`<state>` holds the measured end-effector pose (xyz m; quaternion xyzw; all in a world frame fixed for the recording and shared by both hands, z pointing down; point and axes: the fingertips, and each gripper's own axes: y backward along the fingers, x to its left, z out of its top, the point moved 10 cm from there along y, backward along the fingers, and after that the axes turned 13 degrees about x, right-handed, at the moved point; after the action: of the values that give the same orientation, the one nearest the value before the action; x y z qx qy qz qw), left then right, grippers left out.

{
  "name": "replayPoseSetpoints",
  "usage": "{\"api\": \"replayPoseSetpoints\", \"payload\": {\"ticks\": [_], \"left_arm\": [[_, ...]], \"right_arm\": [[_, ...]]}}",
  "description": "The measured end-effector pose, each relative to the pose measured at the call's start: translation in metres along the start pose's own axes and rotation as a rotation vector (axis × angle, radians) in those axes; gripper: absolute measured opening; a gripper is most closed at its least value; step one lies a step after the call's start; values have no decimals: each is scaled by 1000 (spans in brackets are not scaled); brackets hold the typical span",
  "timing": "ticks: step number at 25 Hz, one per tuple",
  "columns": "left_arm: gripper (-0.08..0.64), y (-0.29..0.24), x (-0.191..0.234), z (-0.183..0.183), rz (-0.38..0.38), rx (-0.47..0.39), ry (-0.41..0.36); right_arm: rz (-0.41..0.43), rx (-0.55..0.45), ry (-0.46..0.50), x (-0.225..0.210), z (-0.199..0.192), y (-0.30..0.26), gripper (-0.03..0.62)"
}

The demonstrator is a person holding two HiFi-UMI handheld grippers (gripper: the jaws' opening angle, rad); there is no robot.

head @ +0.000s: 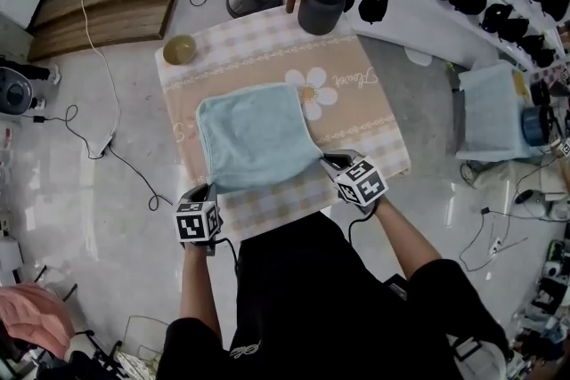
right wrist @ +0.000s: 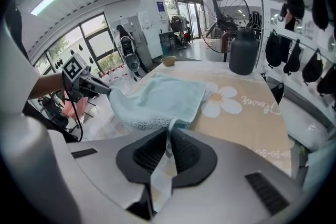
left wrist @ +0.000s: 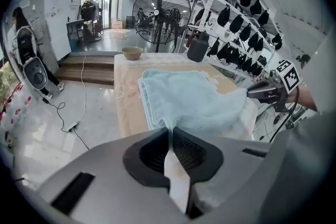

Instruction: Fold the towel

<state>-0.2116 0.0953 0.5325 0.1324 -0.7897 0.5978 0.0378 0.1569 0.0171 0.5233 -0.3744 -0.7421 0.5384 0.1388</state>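
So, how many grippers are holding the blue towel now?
2. The left gripper pinches the near left corner of the towel; the right gripper pinches its near right corner. No other gripper is in view.

Place: it looked like a workshop or lab hall.
Signs: a white rack [head: 427,18] of black gear, a large floor fan [left wrist: 160,8], and cables [head: 111,136] trailing over bare floor [head: 71,218].

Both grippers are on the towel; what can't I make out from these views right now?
Head view: the mat under the towel, hidden by the cloth itself.
Head view: what is in the bowl, too small.
Both gripper views: how deep each corner sits in the left gripper and right gripper, hidden by their own bodies.
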Motion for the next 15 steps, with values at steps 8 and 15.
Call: {"api": "replayPoseSetpoints", "payload": {"ticks": [8,15], "left_arm": [[28,2,17,33,-27,-32,87],[28,2,26,77,14,-56,89]], "right_arm": [[72,-19,-74,-28,27,10,32],[92,-37,-56,-54,64,9,33]]}}
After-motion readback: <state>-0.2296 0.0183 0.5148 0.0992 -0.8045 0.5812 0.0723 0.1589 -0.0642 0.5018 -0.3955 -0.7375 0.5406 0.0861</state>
